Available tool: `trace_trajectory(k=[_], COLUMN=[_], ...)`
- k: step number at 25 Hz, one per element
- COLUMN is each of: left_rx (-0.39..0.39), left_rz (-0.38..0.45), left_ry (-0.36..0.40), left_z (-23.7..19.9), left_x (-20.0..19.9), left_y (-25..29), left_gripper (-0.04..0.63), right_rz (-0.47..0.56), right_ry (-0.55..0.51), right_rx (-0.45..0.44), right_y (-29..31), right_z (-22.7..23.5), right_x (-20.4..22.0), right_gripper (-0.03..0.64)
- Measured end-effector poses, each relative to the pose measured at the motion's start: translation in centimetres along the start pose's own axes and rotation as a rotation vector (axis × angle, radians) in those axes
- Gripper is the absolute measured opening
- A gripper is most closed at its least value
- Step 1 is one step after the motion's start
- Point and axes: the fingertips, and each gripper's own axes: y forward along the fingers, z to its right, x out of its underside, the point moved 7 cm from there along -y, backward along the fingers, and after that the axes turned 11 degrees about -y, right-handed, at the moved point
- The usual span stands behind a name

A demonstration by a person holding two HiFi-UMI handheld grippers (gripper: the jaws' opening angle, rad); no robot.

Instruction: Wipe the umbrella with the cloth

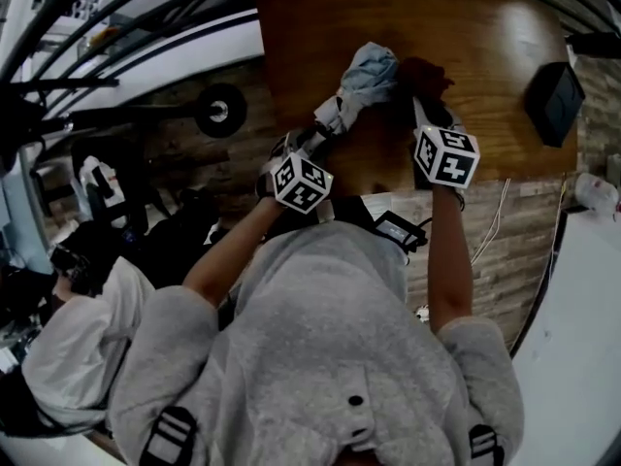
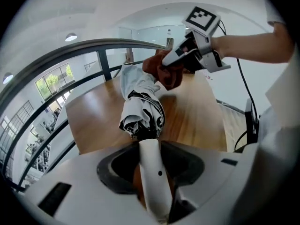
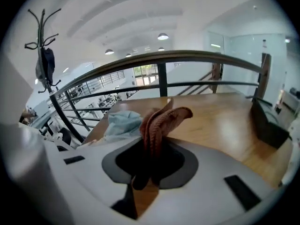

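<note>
Both arms extended forward, grey sleeves at elbows, forearms bare. Left gripper (image 1: 312, 142) angled toward right, jaws clamped on umbrella (image 2: 140, 111) handle. Right gripper (image 1: 424, 100) pointing ahead, jaws pinched on cloth (image 3: 159, 121). Gripper tips near each other.

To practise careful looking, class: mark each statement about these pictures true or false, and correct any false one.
1. The left tool is shut on the umbrella at its white handle. True.
2. The right tool is empty. False: it is shut on a reddish-brown cloth.
3. The umbrella is fully open. False: it is folded, with its canopy bunched together.
4. A black box sits on the wooden table. True.
5. The cloth lies flat on the table. False: the right tool holds it up, against the umbrella's far end.
</note>
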Motion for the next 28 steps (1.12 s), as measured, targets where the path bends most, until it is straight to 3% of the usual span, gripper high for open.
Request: trace_trajectory(k=[3, 8, 10, 13, 16, 19, 21, 25, 28], left_rx=[-0.003, -0.015, -0.017, -0.027, -0.036, -0.041, -0.042, -0.039, -0.041], left_rz=[0.015, 0.021, 0.024, 0.028, 0.044, 0.055, 0.053, 0.060, 0.056], left_ry=[0.078, 0.143, 0.150, 0.181, 0.217, 0.233, 0.230, 0.252, 0.273], left_z=[0.6, 0.9, 0.8, 1.1, 1.5, 1.6, 1.5, 1.6, 1.4], left_x=[-0.3, 0.0, 0.1, 0.2, 0.1, 0.1, 0.3, 0.2, 0.4], left_y=[0.0, 0.3, 0.2, 0.1, 0.3, 0.2, 0.0, -0.1, -0.3], left_gripper=[0.158, 0.163, 0.163, 0.163, 0.161, 0.163, 0.163, 0.161, 0.161], right_rz=[0.041, -0.035, -0.069, -0.147, -0.148, -0.151, -0.152, -0.146, -0.135], right_ry=[-0.142, -0.457, -0.512, -0.512, -0.412, -0.281, -0.233, -0.259, -0.276], right_rx=[0.004, -0.102, -0.254, -0.567, -0.649, -0.592, -0.489, -0.217, -0.076], right_y=[0.7, 3.0, 3.1, 3.2, 3.7, 4.8, 5.7, 6.2, 6.0], right_z=[-1.7, -8.7, -12.5, -18.3, -19.3, -17.1, -15.2, -10.1, -6.1], right_x=[-2.9, -4.5, -4.1, -2.2, -1.8, -3.1, -4.1, -6.3, -7.4], right_gripper=[0.089, 0.089, 0.087, 0.087, 0.087, 0.087, 0.087, 0.089, 0.089])
